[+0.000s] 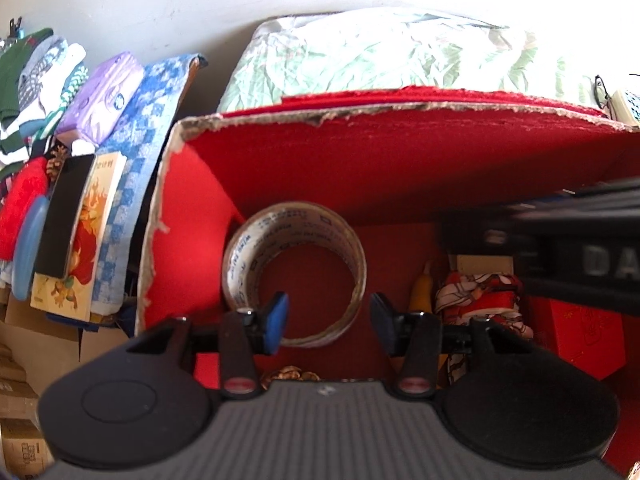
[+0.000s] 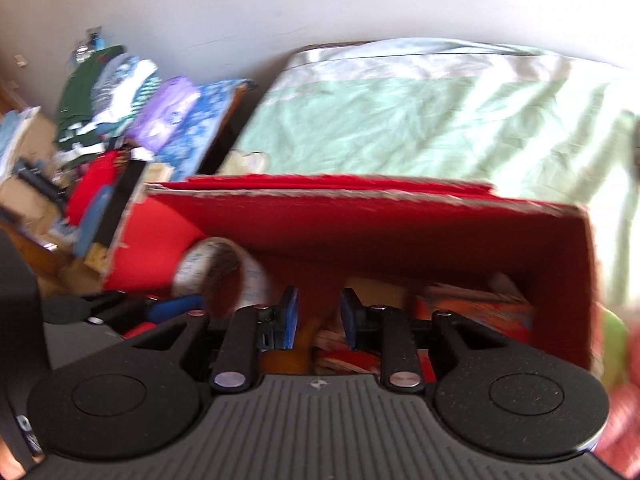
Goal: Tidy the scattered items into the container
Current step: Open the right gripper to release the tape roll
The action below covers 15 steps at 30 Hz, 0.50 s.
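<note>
Both pairs of tongs hang over the torn-edged red cardboard box (image 1: 280, 168), which sits against a bed with a pale green crumpled sheet (image 1: 380, 52). The left tongs (image 1: 328, 320) stand apart with nothing between the blue pads; a roll of clear packing tape (image 1: 294, 272) stands on edge inside the box, leaning into the left corner, just beyond the tips. Beside it lie a small yellow banana-shaped item (image 1: 422, 292), a red-and-white patterned bundle (image 1: 480, 300) and a red carton (image 1: 580, 332). The right tongs (image 2: 318, 316) are also apart and empty, poised over the box's middle; that view is smeared.

The tape looks already home, so my worry is the withdrawal: the left-hand pad sits close to the roll's rim and could hook it and tip or drag it out. With both tools crowded over one opening, they may knock each other or catch the ragged cardboard edge.
</note>
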Motion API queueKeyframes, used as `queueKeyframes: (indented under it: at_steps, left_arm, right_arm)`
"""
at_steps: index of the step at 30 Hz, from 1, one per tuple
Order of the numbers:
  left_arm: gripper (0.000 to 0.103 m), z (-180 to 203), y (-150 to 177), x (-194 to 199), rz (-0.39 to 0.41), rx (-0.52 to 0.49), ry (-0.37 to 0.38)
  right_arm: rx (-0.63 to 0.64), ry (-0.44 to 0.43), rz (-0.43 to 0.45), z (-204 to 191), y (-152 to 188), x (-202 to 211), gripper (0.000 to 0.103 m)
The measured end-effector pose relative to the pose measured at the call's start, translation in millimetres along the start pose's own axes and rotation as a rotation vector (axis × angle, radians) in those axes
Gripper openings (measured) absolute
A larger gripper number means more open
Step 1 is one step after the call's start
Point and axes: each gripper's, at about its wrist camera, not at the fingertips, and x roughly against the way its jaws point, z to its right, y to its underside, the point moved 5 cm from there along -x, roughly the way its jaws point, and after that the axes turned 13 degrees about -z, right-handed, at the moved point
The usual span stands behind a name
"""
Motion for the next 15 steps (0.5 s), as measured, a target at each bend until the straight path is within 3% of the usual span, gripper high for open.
queueKeyframes:
  at_steps: [5,7,9,15]
  left_arm:
    - [0.057,1.9,0.3,3.6,0.031,-0.02,0.007]
    - [0.058,2.3,0.2,5.1,0.04,-0.024,0.012]
    - [0.06,2.8,0.1,6.5,0.051,-0.03,0.012]
    - [0.067,10.3,4.8,19.5,0.138,-0.062,-0.031]
  right_arm:
    - [-0.085,0.174,0.055,15.8,21.2,10.7,0.034]
    - [-0.123,0.213,0.083,20.1,28.6,16.4,0.044]
    - [-0.147,0.243,0.098,21.5,34.3,19.7,0.053]
    - [-0.196,0.279,0.154,14.5,50.7,25.7,0.058]
